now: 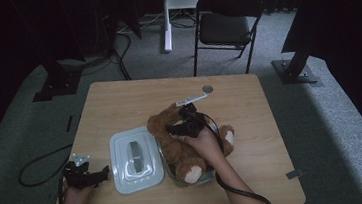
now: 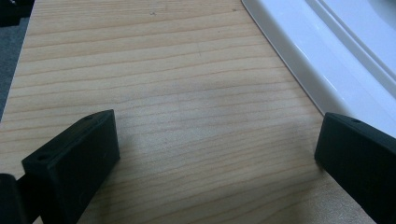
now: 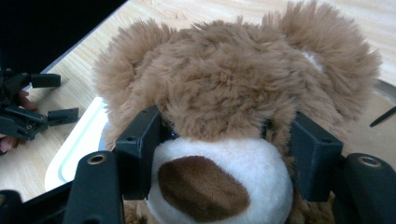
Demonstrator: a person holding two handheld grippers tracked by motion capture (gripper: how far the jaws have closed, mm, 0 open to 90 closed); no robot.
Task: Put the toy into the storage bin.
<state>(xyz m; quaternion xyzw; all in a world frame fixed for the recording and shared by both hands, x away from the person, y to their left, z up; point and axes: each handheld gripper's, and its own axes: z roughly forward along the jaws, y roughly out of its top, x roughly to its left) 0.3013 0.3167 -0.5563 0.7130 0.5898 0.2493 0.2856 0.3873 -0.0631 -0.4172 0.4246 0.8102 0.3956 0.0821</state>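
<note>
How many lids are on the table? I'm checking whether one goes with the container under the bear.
1. The white lid lies flat on the table, left of the teddy bear and right of the left claw. Another could be hidden beneath the bear.

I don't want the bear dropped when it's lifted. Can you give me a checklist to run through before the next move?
1. Right gripper around the bear: ok, its jaws sit at either side of the head.
2. Pads pressing firmly into the fur: cannot tell; the jaws touch it.
3. Bear's body free to lift: cannot tell; it lies over a clear container, and the person's hand covers part of it.
4. Lid out of the way: ok, it lies flat on the table beside the bear.
5. Left gripper clear: ok, open, holding nothing, resting near the lid's edge.
</note>
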